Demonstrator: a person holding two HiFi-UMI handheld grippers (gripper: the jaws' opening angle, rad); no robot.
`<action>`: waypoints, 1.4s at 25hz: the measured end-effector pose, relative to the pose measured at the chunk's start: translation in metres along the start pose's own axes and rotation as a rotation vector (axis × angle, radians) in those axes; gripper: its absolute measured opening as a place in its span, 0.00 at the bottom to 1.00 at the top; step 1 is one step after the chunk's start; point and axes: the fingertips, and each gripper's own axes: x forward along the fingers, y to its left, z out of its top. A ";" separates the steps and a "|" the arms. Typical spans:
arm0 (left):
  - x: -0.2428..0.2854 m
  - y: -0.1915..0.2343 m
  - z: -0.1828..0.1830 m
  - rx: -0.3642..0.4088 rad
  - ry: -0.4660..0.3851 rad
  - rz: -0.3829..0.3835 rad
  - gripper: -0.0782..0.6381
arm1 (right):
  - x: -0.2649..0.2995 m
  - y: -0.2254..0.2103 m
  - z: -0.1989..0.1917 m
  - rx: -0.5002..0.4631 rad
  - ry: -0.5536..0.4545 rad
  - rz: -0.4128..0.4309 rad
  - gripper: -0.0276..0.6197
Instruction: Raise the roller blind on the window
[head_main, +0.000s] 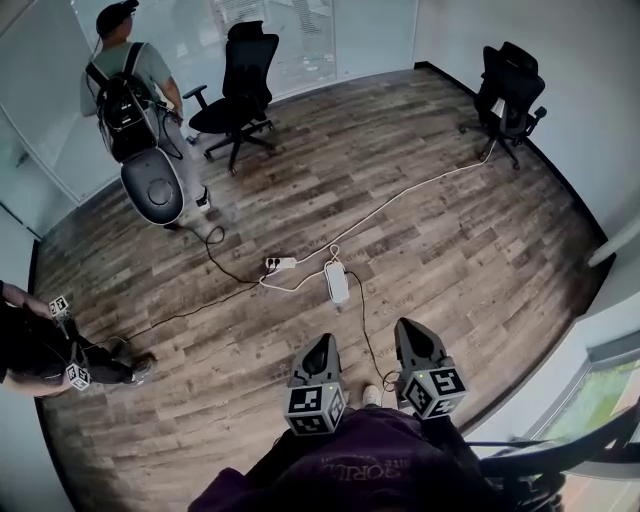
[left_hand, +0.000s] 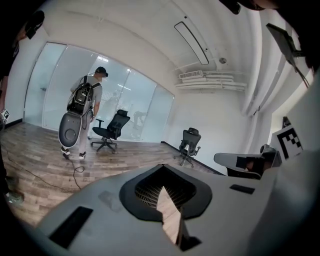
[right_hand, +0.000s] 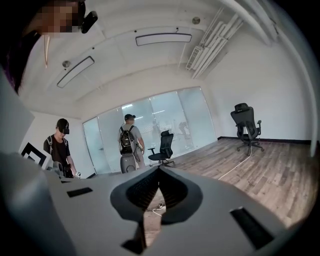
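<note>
No roller blind shows in any view. A strip of window (head_main: 603, 398) with green outside sits at the lower right of the head view. Both grippers are held close in front of the body, over the wooden floor (head_main: 420, 200). My left gripper (head_main: 319, 343) (left_hand: 161, 166) has its jaws together at the tip, with nothing between them. My right gripper (head_main: 410, 326) (right_hand: 159, 167) is shut too and holds nothing. Both point out into the room and slightly down, away from the window.
A person with a backpack (head_main: 130, 100) stands at the far left by the glass wall. Two black office chairs (head_main: 240, 80) (head_main: 510, 85) stand at the back. A power strip (head_main: 282, 263) and white cables lie mid-floor. Another person (head_main: 40, 350) with grippers is at the left edge.
</note>
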 end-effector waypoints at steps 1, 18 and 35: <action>-0.002 0.003 -0.001 0.002 0.001 0.001 0.11 | 0.001 0.000 -0.001 -0.002 0.000 -0.007 0.04; 0.009 0.032 -0.016 0.012 0.027 0.000 0.11 | 0.002 -0.044 -0.009 0.005 0.024 -0.176 0.04; 0.264 -0.035 0.066 -0.003 -0.012 0.018 0.11 | 0.147 -0.236 0.090 -0.056 0.003 -0.103 0.04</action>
